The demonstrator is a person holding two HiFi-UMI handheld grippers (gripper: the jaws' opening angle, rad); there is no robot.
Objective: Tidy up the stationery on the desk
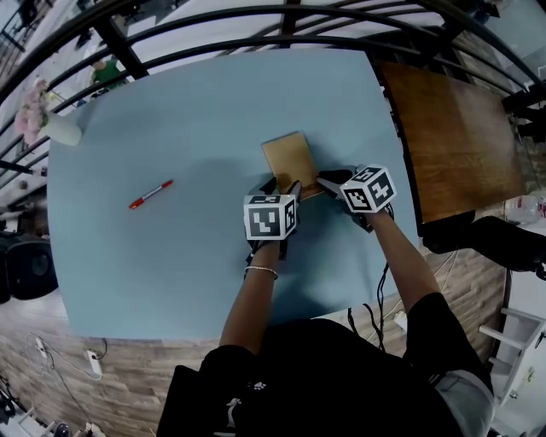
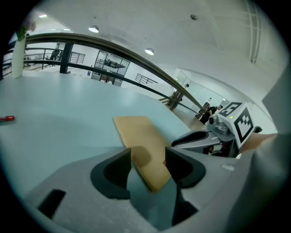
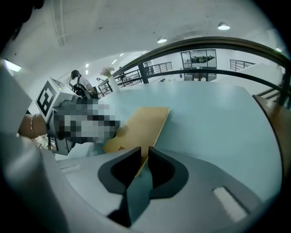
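A thin brown notebook (image 1: 289, 160) lies on the light blue desk (image 1: 196, 111) just ahead of both grippers. My right gripper (image 1: 329, 182) is shut on the notebook's right edge (image 3: 142, 125), which sits pinched between its jaws (image 3: 144, 159). My left gripper (image 1: 287, 191) is open, its jaws straddling the notebook's near corner (image 2: 143, 141) without closing on it (image 2: 148, 164). A red pen (image 1: 150, 195) lies alone on the desk to the left, also showing at the left gripper view's edge as the red pen (image 2: 6, 119).
A white vase with pink flowers (image 1: 56, 126) stands at the desk's far left corner. A brown wooden table (image 1: 456, 141) adjoins the desk on the right. Black railings (image 1: 256, 17) curve behind the desk's far edge.
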